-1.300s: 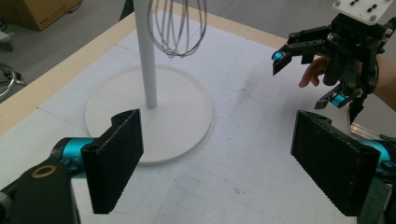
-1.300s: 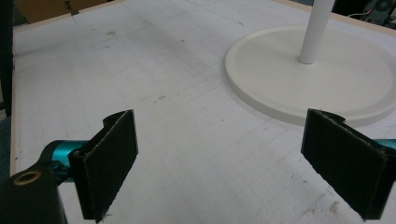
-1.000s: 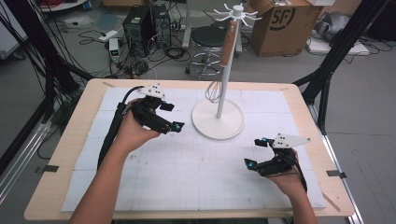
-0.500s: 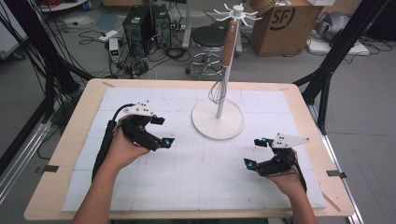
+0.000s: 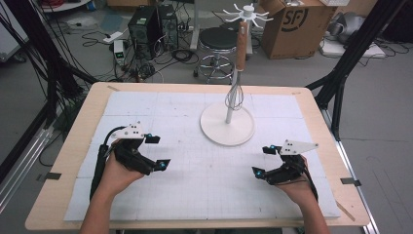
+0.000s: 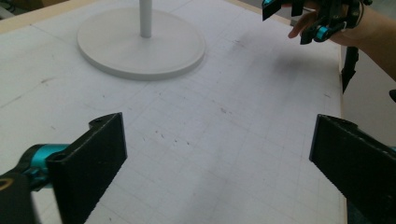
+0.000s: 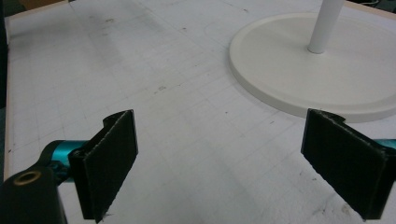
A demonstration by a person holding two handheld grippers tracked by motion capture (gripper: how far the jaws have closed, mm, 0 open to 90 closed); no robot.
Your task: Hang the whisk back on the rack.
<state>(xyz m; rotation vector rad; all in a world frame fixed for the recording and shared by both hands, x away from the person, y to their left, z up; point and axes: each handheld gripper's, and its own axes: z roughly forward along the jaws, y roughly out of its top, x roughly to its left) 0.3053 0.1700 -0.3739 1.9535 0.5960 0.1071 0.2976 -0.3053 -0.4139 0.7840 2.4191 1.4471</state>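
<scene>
White round stand base [image 5: 227,126] with a white pole, brown wooden upper section and white hook crown; a silver wire whisk [image 5: 234,95] hangs on it. White mat [image 5: 204,185] printed with a faint grey grid, lightly smudged, over a pale wood table [image 5: 63,161]. Left gripper [image 5: 157,152] and right gripper [image 5: 263,160]: black jaws, teal fittings, grey top plates. Brown cardboard box [image 5: 292,24] with dark lettering.

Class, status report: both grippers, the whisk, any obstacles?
Left gripper open, empty. Right gripper open, empty. Whisk hanging on stand, untouched. No obstacles.
</scene>
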